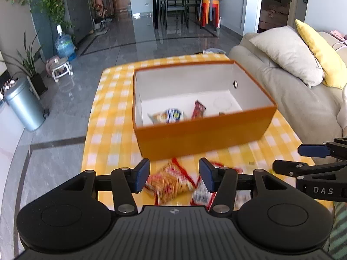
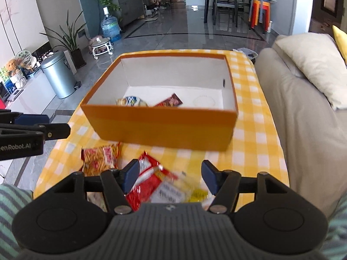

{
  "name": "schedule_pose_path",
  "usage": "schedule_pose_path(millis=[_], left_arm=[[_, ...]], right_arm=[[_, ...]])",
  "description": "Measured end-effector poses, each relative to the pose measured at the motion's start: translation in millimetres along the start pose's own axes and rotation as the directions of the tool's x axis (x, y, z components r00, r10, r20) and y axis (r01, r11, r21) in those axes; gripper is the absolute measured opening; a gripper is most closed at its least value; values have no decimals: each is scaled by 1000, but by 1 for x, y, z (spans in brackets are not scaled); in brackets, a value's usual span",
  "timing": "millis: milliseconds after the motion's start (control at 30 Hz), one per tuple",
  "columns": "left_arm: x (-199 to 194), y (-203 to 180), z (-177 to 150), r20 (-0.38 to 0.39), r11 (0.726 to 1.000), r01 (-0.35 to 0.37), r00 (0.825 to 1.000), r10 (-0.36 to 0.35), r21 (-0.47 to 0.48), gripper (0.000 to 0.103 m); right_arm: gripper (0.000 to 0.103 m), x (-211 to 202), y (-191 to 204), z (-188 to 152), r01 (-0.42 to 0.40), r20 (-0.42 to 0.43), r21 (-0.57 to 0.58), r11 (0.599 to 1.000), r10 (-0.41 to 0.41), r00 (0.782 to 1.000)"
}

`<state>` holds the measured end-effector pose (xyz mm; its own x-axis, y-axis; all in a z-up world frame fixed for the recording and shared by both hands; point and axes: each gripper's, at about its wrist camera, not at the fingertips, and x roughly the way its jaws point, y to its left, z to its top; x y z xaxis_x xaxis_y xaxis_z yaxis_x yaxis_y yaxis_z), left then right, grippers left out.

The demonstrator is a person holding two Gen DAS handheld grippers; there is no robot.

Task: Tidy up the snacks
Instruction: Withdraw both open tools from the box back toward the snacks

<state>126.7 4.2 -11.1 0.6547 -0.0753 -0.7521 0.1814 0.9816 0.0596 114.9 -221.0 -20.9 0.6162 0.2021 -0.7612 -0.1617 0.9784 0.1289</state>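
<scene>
Now both tools tilt down toward the checked tablecloth, side by side, the left gripper and right gripper each with jaws apart and gripping nothing. Below them, an orange snack packet and a red snack packet lie flat just before the orange box. That box sets its long side across the view and holds 2 more snacks.
</scene>
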Motion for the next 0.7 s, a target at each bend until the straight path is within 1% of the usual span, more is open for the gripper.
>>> schedule_pose_path(millis=[67,233,300,433,633,700], left_arm=[[-1,-1,-11,-13,1000,-5,1000,5,-7,61],[-3,-3,-34,-34,999,9,999,-11,-35,61],[-2,-6,-42,-39,1000,5,999,-6,-28,62],[1,-12,-55,-52,1000,12,999,-13,-18,62],[7,-18,-72,-38,999,45,998,-45,-12,62],[10,-20,-74,-32,999,51,998,-51,-6,66]], right_arm=[[62,-4,0,-13,14,7,0,1000,-14,1000],[62,-12,-3,-43,47,34,-10,999,-47,998],[62,-12,-5,-53,54,34,-12,998,-53,998],[64,-12,-13,-71,53,18,19,998,-54,998],[64,1,-22,-87,66,-16,52,996,-65,998],[64,5,-24,-90,60,-24,64,996,-59,998]])
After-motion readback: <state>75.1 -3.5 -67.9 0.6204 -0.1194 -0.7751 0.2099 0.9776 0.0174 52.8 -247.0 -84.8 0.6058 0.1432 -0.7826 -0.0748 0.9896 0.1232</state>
